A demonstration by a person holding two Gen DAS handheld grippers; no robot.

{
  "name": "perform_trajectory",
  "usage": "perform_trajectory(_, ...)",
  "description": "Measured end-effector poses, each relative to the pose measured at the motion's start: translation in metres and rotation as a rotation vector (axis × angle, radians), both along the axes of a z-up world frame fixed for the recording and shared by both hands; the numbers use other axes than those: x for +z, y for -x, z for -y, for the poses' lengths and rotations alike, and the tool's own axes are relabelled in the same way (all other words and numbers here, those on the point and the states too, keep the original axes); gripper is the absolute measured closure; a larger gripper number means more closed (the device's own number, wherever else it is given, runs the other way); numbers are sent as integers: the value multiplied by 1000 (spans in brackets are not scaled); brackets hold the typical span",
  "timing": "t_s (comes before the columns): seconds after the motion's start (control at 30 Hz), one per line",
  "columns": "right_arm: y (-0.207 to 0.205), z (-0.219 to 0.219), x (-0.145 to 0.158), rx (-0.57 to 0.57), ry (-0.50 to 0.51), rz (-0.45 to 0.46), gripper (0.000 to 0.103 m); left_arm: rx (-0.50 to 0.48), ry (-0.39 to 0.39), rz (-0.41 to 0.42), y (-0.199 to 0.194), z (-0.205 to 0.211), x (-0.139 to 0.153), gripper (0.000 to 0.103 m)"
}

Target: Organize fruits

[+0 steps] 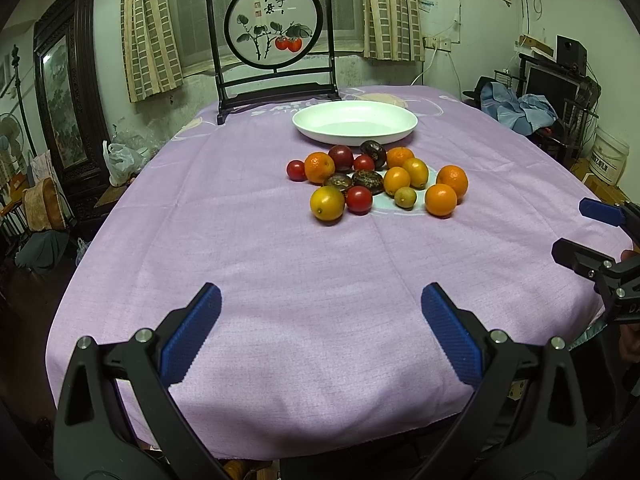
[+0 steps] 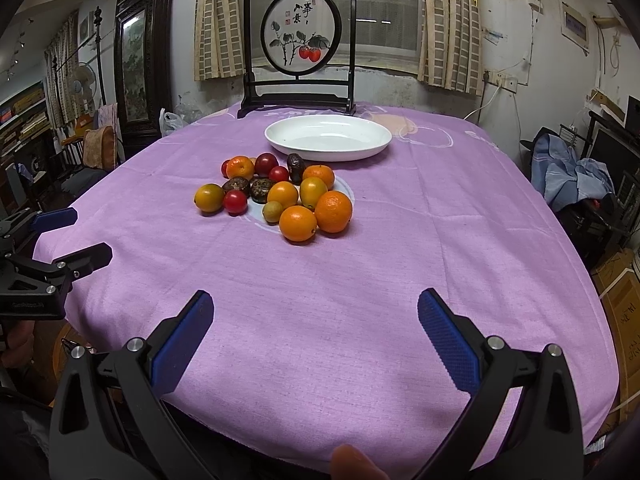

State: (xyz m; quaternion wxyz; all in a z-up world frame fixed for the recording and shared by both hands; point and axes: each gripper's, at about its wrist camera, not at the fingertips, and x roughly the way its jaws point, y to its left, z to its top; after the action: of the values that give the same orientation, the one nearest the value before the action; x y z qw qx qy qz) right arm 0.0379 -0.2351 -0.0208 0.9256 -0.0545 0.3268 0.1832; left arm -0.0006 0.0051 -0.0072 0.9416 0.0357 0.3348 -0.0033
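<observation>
A heap of small fruits lies mid-table on the purple cloth: oranges, yellow citrus, red tomatoes and dark wrinkled fruits. It also shows in the right wrist view. An empty white oval plate sits just behind the heap, and also shows in the right wrist view. My left gripper is open and empty over the near edge of the table. My right gripper is open and empty, also near the front edge. Each gripper shows at the side of the other's view.
A dark framed screen with a persimmon painting stands upright at the table's far edge behind the plate. The purple tablecloth covers the table. Furniture and clutter surround the table on both sides.
</observation>
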Motion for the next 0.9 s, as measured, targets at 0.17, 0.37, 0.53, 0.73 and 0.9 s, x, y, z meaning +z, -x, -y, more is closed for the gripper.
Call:
perform_trajectory(0.17, 0, -1, 0, 3, -2, -7, 1, 0, 2, -2, -1, -1, 0, 2)
perform_trajectory(0.37, 0, -1, -1, 8, -7, -11, 1, 0, 0, -9, -2, 0, -3, 2)
perform_trajectory(0.53, -2, -3, -3, 13, -9, -22, 1, 4, 0, -20, -5, -1, -9, 2)
perform_trajectory(0.73, -16, -11, -2, 40, -18, -47, 1, 32, 11, -31, -9, -15, -17, 2)
perform_trajectory(0.9, -46, -27, -1, 51, -40, -83, 7, 48, 31, -45, -11, -28, -25, 2)
